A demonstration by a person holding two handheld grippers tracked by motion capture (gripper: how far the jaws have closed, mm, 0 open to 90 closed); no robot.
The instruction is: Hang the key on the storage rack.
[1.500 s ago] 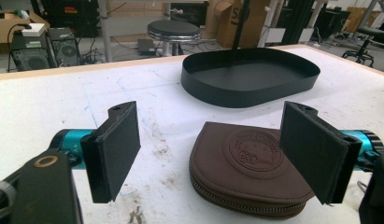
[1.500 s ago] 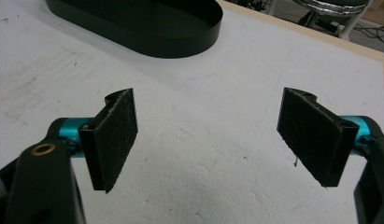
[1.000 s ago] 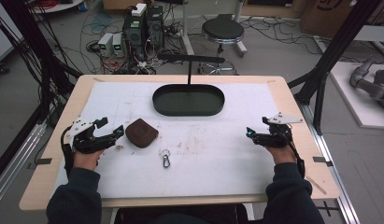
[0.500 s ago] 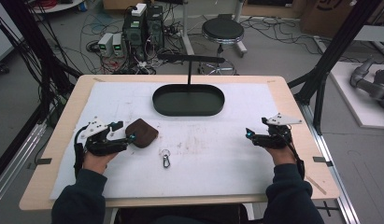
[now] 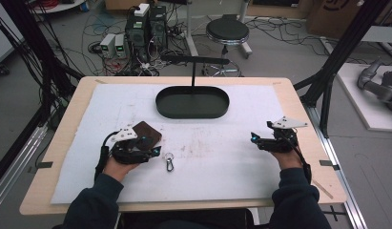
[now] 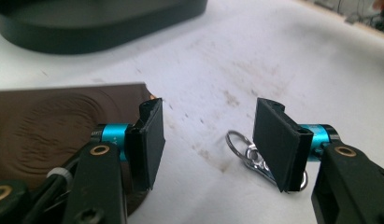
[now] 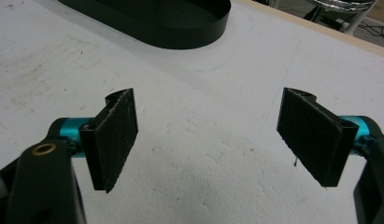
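A brown leather wallet (image 5: 146, 133) lies on the white mat left of centre. My left gripper (image 5: 154, 151) hovers at its near right corner, open, one jaw over the wallet edge (image 6: 54, 123) and the other by a metal key ring with a carabiner (image 6: 248, 154). That key ring (image 5: 169, 161) rests just right of the left gripper. A black oval tray (image 5: 192, 102) with an upright T-shaped stand sits at the back centre. Over bare mat at the right, my right gripper (image 5: 254, 139) is open (image 7: 208, 140) with nothing between its pads.
The white mat (image 5: 222, 157) covers most of the wooden table (image 5: 298, 102). The tray's rim (image 7: 180, 39) lies ahead of the right gripper. Cables, computers and a stool stand on the floor beyond the table's far edge.
My left gripper has moved right across the mat, from the left edge to the wallet's near corner and close to the key ring. The right gripper has stayed in place.
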